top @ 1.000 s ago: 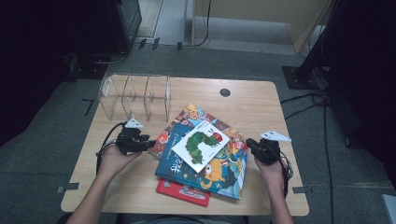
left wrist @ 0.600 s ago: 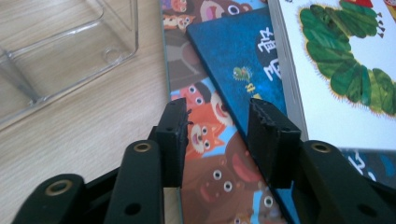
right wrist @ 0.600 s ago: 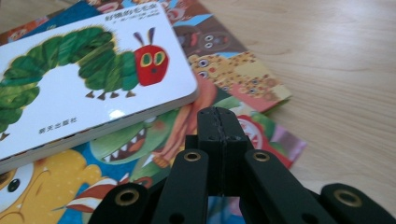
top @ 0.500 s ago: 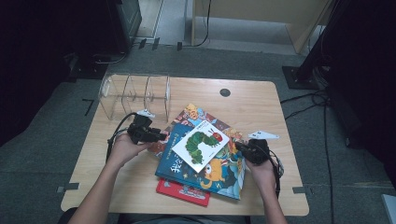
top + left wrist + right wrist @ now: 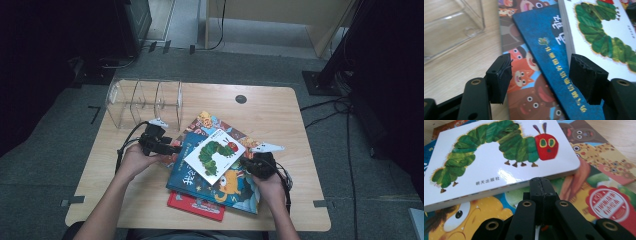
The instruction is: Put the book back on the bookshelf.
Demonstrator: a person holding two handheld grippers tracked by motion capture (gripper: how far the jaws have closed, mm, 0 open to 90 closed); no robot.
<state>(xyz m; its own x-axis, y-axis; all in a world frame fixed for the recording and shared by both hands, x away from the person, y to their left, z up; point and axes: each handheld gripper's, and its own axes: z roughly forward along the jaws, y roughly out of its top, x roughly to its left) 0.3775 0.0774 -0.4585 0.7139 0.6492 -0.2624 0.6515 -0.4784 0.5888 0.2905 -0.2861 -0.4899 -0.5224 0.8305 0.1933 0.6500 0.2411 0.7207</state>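
Note:
A white board book with a green caterpillar (image 5: 215, 155) lies on top of a loose pile of picture books. Under it are a blue book (image 5: 187, 172) and a book of cartoon animal faces (image 5: 207, 121). My left gripper (image 5: 170, 148) is at the pile's left edge. Its jaws have just been opening and stand apart over the animal-faces book (image 5: 524, 75) and the blue book's (image 5: 549, 45) edge, gripping nothing. My right gripper (image 5: 246, 165) is shut and empty, its tip (image 5: 540, 183) right at the caterpillar book's (image 5: 499, 152) near edge.
A clear plastic divider rack (image 5: 142, 102) stands at the back left of the wooden table (image 5: 280, 115), close behind my left hand. A red book (image 5: 195, 205) pokes out from under the pile at the front. A black disc (image 5: 241, 99) sits near the far edge.
My left hand has moved right to the pile's edge, and its jaws have opened wider. My right hand has slid left toward the caterpillar book, jaws staying shut.

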